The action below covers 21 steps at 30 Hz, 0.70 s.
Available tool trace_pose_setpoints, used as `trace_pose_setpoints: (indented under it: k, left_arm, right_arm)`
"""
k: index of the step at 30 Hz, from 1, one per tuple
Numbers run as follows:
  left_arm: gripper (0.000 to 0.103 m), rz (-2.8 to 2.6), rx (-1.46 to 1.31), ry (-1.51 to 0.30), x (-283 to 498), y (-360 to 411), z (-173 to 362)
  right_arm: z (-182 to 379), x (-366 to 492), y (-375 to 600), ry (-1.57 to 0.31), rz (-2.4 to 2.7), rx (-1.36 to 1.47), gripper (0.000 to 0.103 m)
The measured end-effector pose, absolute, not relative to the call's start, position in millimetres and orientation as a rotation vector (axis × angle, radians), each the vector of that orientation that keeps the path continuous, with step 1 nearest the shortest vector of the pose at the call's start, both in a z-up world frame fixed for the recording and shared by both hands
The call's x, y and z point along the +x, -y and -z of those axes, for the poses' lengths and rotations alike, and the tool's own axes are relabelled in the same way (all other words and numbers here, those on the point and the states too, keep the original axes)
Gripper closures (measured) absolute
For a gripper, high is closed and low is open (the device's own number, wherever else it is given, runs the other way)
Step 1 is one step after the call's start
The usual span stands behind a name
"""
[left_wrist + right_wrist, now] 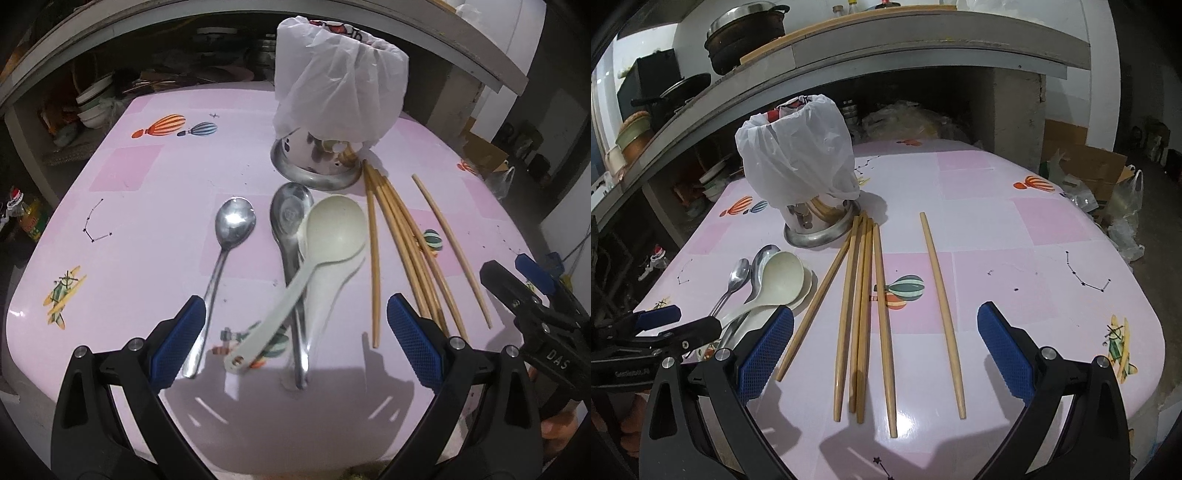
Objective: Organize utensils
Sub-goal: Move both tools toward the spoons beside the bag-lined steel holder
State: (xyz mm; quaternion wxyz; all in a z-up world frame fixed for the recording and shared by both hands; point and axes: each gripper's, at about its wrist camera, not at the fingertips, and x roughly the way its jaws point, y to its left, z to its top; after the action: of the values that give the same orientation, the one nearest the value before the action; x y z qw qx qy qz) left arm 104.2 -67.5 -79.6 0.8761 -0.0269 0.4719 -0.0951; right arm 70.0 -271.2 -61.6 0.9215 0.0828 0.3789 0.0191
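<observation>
1. The left gripper [295, 343] has its jaws spread wide and holds nothing. It hangs over the near edge of the tabletop [147, 177], above the spoon handles.
2. The right gripper [886, 350] also has its jaws spread wide, with nothing in them. It hangs over the near ends of the chopsticks.
3. Between the left jaws lie the handles of a cream plastic spoon [332, 229] and a big metal spoon [290, 214]. The cream spoon lies partly on top of the big metal spoon, and a second pale spoon [332, 284] lies under the cream one.
4. A small metal spoon [234, 221] lies just to the left of them, apart from the others. Its handle runs past the left blue pad.
5. A bunch of five wooden chopsticks [860, 295] lies between the right jaws. Their far ends meet near the cup and their near ends fan out.
6. One more chopstick [942, 310] lies alone to the right of the bunch, well apart from it.
7. A shiny metal utensil cup [820, 221] stands near the far edge of the tabletop, just behind the spoons and chopsticks. A white plastic bag [798, 155] covers its top.
8. The tabletop is pink, with pictures of balloons and little planes.
9. A shelf [886, 48] behind the tabletop holds a dark pot [746, 33].
</observation>
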Motion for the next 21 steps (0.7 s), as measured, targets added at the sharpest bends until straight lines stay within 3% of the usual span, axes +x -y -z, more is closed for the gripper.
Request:
trace_pose_setpoints:
  k: [10,21]
  left_arm:
    - [0.008,0.2,-0.176,-0.983,120.1,46.5,83.8]
    - [0.008,0.217,-0.29,-0.918,115.8,14.1,81.8]
  right_arm:
    - [56.6,81.6,274.6,-0.755,-0.138,0.201,0.007]
    - [63.1,137.2,240.8,-0.85,-0.372,0.251,0.036]
